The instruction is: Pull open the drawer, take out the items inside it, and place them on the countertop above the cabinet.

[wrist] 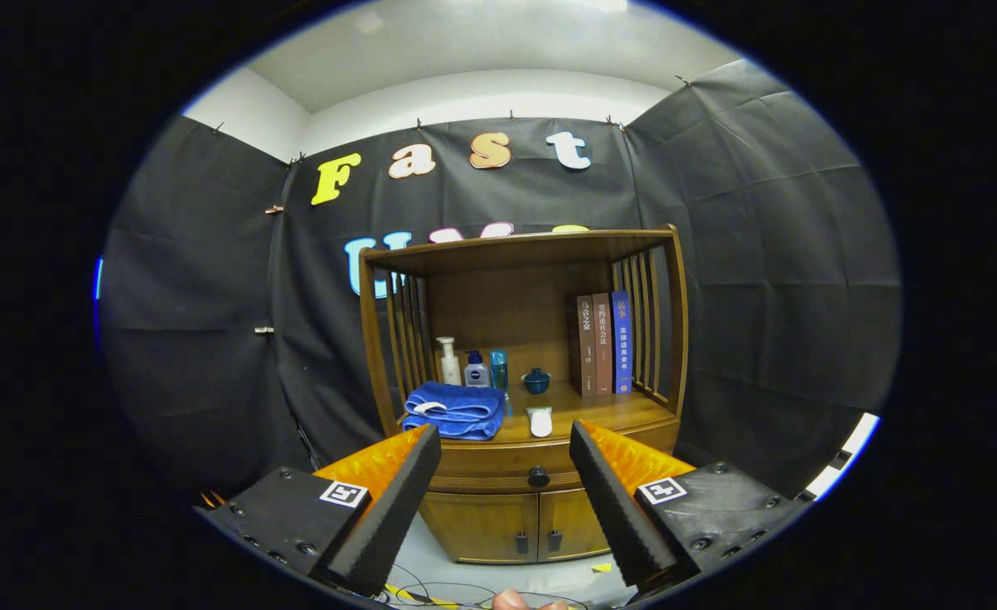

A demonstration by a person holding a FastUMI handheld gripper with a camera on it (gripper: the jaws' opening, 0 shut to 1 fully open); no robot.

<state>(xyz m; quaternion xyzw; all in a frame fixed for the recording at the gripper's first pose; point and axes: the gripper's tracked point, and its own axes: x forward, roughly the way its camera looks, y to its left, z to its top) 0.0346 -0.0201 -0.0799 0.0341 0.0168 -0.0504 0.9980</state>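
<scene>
Beyond the spread hand-held gripper (pixel 505 440), the closed drawer (pixel 506 470) runs crosswise.

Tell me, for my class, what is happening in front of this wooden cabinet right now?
A person's handheld gripper hangs open in front of the cabinet, holding nothing. The drawer is shut, with its knob beyond the fingers and between them. On the countertop lie a folded blue towel and a small white item, with bottles, a small blue bowl and books behind.

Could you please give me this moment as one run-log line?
stage: approach | gripper: open, holding nothing | drawer: shut, knob between fingers, beyond them | white item on countertop
</scene>
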